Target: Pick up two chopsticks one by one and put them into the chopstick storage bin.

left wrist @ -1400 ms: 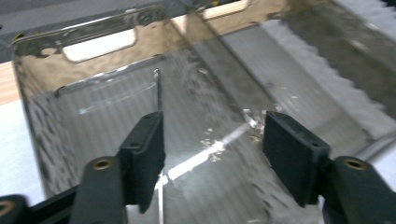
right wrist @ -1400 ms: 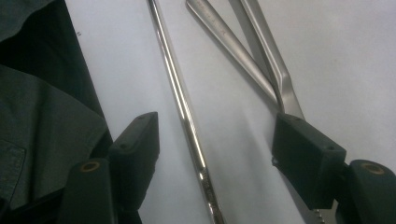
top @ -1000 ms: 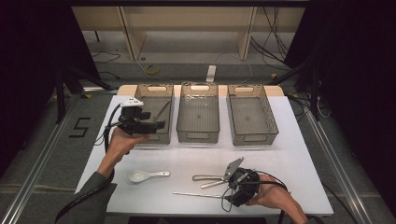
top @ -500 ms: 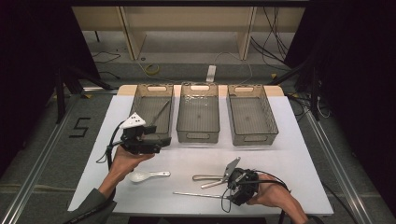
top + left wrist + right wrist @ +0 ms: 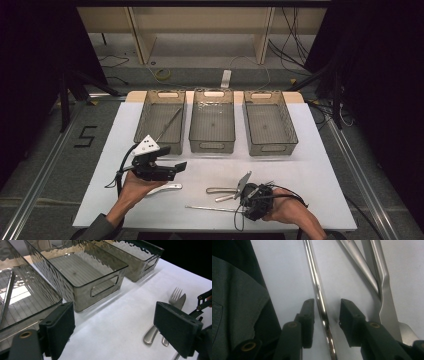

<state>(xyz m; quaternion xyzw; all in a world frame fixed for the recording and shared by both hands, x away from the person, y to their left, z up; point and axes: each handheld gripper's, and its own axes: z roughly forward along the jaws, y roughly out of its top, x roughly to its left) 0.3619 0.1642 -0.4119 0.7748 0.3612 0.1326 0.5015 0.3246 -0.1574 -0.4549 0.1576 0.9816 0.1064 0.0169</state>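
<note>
Lining up on the thin shiny steel rod lying on the white table cover.
My right claw straddles it, released, not yet pinching; I'd squeeze squarely, clear of the fork-and-knife pile. My left claw hangs spread wide, empty.

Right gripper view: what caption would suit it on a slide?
Open tongs straddle a steel rod lying on the white table.
</note>
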